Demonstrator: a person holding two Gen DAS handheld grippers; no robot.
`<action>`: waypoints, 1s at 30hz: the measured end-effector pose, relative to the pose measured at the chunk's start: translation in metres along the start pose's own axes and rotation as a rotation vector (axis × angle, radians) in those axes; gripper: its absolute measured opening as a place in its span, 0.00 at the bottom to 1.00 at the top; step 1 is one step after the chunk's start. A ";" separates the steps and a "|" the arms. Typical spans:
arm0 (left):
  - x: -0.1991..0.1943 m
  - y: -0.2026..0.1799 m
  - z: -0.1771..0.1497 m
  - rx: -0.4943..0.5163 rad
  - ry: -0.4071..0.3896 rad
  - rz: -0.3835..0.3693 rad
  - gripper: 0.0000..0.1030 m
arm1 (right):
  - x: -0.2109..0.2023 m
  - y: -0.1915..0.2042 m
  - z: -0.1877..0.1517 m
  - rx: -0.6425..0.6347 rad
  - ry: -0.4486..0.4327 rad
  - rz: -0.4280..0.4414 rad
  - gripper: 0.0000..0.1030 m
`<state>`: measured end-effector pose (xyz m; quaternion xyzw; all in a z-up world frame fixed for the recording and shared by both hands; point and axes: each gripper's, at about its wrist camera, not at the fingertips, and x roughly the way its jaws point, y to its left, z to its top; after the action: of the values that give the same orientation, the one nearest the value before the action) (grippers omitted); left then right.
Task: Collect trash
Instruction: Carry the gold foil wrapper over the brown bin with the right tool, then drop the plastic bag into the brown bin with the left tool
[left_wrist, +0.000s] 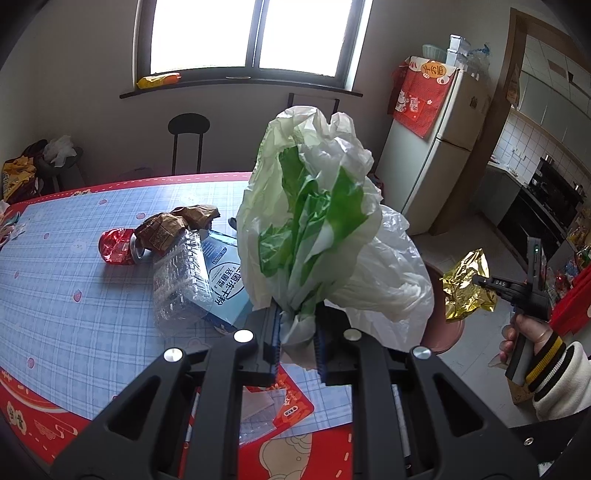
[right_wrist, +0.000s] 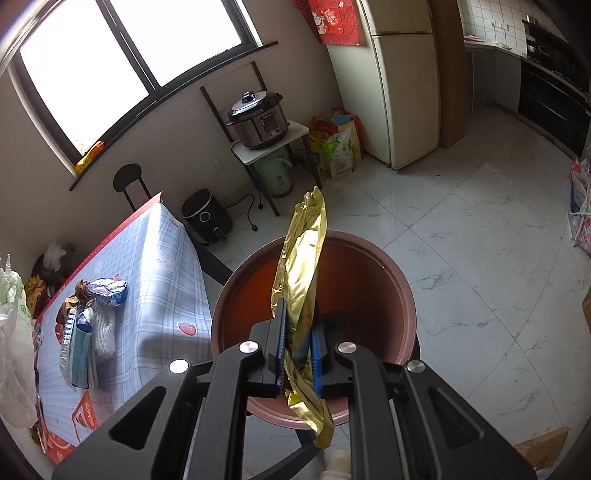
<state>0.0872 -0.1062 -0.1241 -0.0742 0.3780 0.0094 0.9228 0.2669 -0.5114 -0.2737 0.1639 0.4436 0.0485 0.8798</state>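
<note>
A crumpled white-and-green thin plastic bag (left_wrist: 317, 221) is clamped at its gathered neck between the blue-padded fingers of the left gripper (left_wrist: 298, 334); the bag is held up above the near edge of the blue-checked, red-bordered tablecloth-covered table (left_wrist: 74, 295). A crinkled gold foil wrapper (right_wrist: 301, 280) is pinched in the closed right gripper (right_wrist: 298, 345), hanging over the open mouth of the round reddish-brown plastic bin (right_wrist: 369, 280) on the floor just beside the table. In the left wrist view the same wrapper (left_wrist: 466, 286) is seen at the tip of the right gripper (left_wrist: 484, 282).

Left on the table in one touching cluster: a crushed red metallic can (left_wrist: 117, 246), a crumpled brown paper wrapper (left_wrist: 166, 229) printed with a QR code, a clear ribbed plastic tray (left_wrist: 183, 288) and a blue-and-white flat carton (left_wrist: 227, 284). Chinese characters are printed on the carton; they are seen upside down and cannot be read reliably. A red flat packet (left_wrist: 286, 402) with a small yellow label lies near the table edge, under the left gripper; its text is too small to read. "BAS" is legible on the right gripper body.
</note>
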 end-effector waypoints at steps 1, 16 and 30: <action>0.001 -0.002 0.000 0.003 0.003 0.002 0.18 | 0.002 0.001 0.001 -0.004 0.002 0.002 0.14; 0.031 -0.047 0.017 0.099 0.024 -0.091 0.18 | -0.037 -0.011 -0.001 -0.015 -0.032 -0.054 0.95; 0.133 -0.165 0.028 0.274 0.194 -0.217 0.19 | -0.093 -0.077 -0.029 0.062 -0.081 -0.155 0.95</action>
<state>0.2139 -0.2704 -0.1764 0.0110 0.4527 -0.1487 0.8791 0.1836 -0.5981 -0.2442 0.1582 0.4204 -0.0400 0.8925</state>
